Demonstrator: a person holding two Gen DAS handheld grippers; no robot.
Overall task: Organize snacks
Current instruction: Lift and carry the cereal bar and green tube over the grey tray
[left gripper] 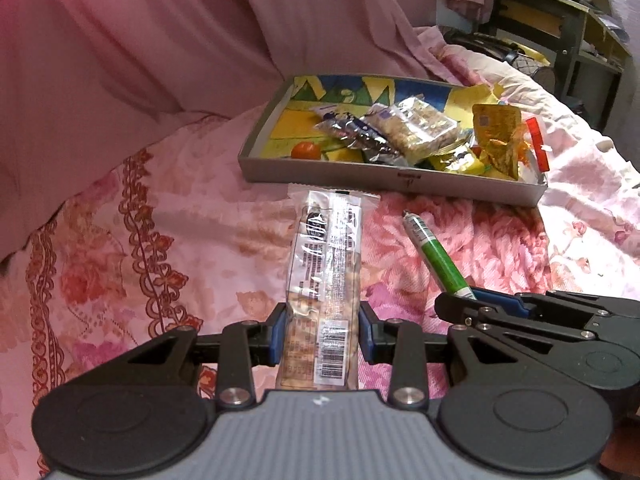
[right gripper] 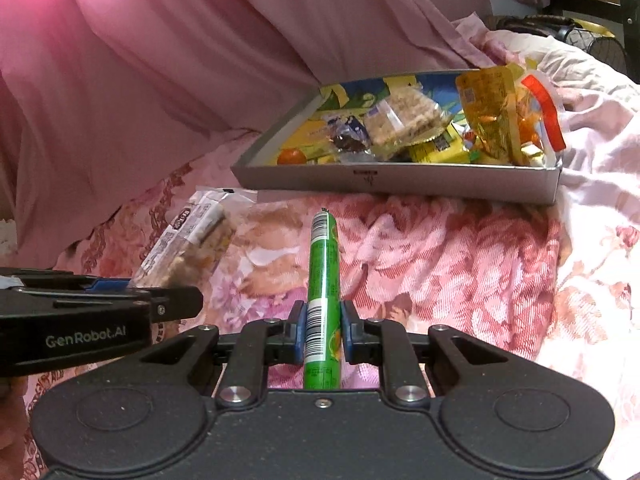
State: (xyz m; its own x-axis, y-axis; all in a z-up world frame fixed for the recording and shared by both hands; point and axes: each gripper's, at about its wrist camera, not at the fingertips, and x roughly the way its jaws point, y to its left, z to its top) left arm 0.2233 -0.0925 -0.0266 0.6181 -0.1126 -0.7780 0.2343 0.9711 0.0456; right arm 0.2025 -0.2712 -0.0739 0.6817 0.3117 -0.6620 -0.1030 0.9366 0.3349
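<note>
Two hand-held grippers hover side by side over a bed spread with a pink floral bedspread (left gripper: pixel 140 240), each carrying a snack toward a shallow grey cardboard box (left gripper: pixel 392 182) that lies further up the bed, near the pink curtain (left gripper: pixel 140 40). The left gripper (left gripper: pixel 323 330) has its jaws part-way closed on the lower end of a clear-wrapped cereal bar (left gripper: pixel 326 276), blue pads pressing both sides, the bar pointing at the box's near wall. The right gripper (right gripper: pixel 323 332) has its jaws nearly closed on a thin green stick snack (right gripper: pixel 324 280), which also points toward that near wall. The box already holds a heap of wrapped snacks toward its right end and a small orange fruit (left gripper: pixel 306 150) in its near left corner; the bare floor along its left side looks like the best landing place. To do this step well, both snacks likely need lifting clear of the near wall before release, one at a time, so the grippers do not collide. Readable writing: "GenRobot.AI" on the left gripper's side in the right wrist view; barcodes on both snacks; their other print is too blurred to read.
</note>
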